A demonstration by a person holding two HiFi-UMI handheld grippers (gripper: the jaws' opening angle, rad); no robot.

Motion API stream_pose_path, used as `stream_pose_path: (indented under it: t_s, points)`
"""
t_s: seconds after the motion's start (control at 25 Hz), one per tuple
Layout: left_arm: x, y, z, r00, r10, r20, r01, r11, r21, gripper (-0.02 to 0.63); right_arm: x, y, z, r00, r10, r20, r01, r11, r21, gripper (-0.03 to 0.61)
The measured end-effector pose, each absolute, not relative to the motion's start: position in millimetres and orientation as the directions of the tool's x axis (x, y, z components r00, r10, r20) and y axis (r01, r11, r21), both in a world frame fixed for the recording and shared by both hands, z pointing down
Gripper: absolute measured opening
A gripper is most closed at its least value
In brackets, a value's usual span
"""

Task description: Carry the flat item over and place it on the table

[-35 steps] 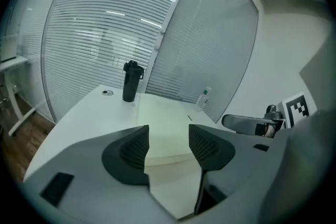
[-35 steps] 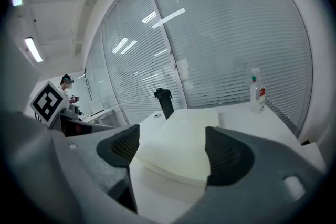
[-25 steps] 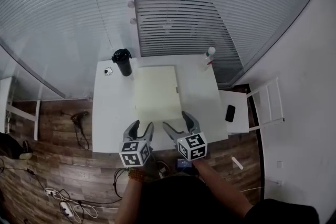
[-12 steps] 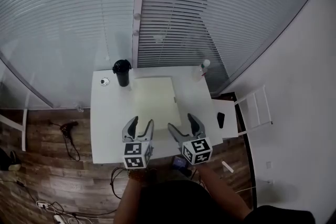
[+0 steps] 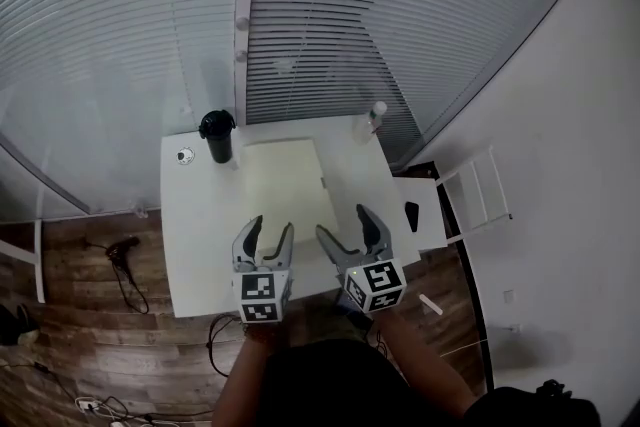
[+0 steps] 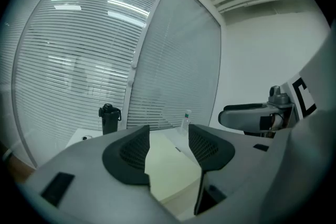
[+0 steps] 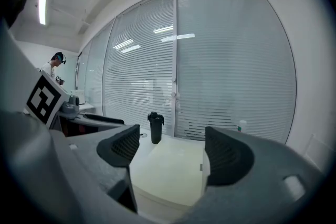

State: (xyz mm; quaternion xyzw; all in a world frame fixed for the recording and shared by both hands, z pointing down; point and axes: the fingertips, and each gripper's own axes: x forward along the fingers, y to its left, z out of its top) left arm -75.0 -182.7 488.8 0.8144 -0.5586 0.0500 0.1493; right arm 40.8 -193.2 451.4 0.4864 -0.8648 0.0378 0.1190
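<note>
The pale flat item (image 5: 283, 183) lies on the white tabletop (image 5: 195, 215), and just short of its near end hover the left tool (image 5: 270, 227) and right tool (image 5: 343, 223), both spread wide and empty.

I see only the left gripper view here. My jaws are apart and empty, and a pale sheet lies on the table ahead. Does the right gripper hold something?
Observer: No. The right gripper is open, nothing between its jaws.
Operator: What stands right of the table?
Observer: A small white side surface, with a dark phone lying on it.
Operator: Where are the grippers?
Observer: Head view: the left gripper and the right one, side by side over the table's near half, point toward the pale sheet.
</note>
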Motion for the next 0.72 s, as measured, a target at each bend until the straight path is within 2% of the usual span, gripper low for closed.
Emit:
stream_pose_path:
  t_s: [0.56, 0.72]
  points:
    - [-82.0, -172.6, 459.1, 0.324, -0.935, 0.143, -0.946, -0.322, 0.037, 0.226, 39.4, -182.2, 419.2, -0.478, -0.869, 0.128, -0.862, 0.492, 0.123, 0.383]
    - [-86.5, -164.2, 448.2, 0.304, -0.947, 0.103, -0.951, -0.307, -0.022, 0.215, 32.7, -173.3, 408.6, -0.49, -0.867, 0.091, -0.845, 0.499, 0.195, 0.382]
